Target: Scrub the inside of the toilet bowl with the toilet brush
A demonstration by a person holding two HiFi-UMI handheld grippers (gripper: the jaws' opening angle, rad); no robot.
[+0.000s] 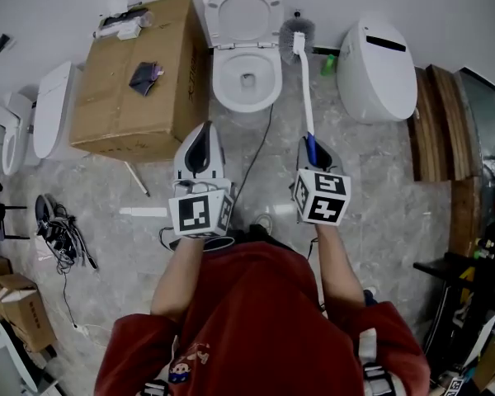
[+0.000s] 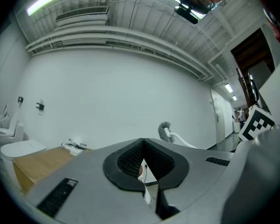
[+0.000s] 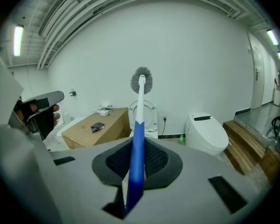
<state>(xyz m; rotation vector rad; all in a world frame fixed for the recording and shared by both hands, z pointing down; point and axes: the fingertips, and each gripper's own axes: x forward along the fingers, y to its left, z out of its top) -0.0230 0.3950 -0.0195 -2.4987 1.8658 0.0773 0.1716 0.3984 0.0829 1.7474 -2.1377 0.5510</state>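
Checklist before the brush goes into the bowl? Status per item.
1. Grip: right hand-held gripper shut on the toilet brush, at its blue handle end: ok.
2. Lid up, bowl open: ok.
3. Bristles over the bowl: not ok; they sit right of the lid.
4. Left hand-held gripper shut, empty, apart from the brush: ok.
5. Floor path: black cable runs from the toilet toward the feet: not ok.
6. Water in the bowl: cannot tell.
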